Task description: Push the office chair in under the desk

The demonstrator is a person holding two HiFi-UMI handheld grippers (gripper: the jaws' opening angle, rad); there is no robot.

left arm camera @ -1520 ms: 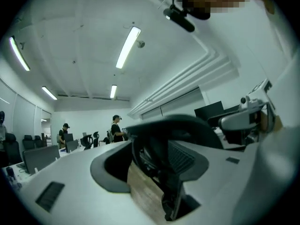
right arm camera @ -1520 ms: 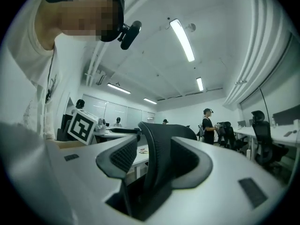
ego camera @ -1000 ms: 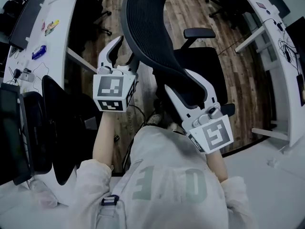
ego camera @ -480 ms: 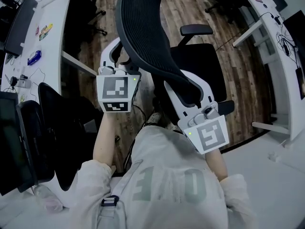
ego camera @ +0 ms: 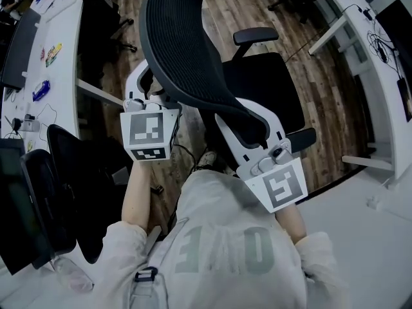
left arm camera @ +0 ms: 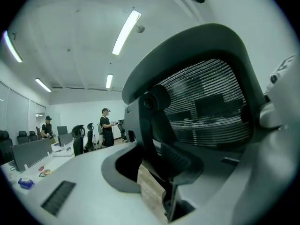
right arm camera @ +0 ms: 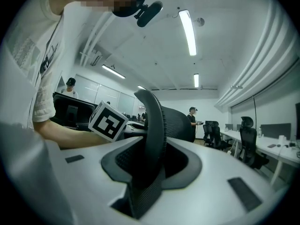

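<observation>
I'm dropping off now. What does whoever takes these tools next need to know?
Left tool: jaws have just been closing, now clamped on the left edge of the office chair backrest.
Right tool: likewise, on its right edge.
Chair stands on the wood floor in the aisle, not under either white desk.
Done: both grips. Left: push the chair in under the desk.

Ahead: black mesh-backed office chair (ego camera: pixel 183 53) fills the middle.
Left: second black chair (ego camera: pixel 78 172) crowds long white desk (ego camera: pixel 64 69).
Right: open wood-plank floor (ego camera: pixel 322 95).
</observation>
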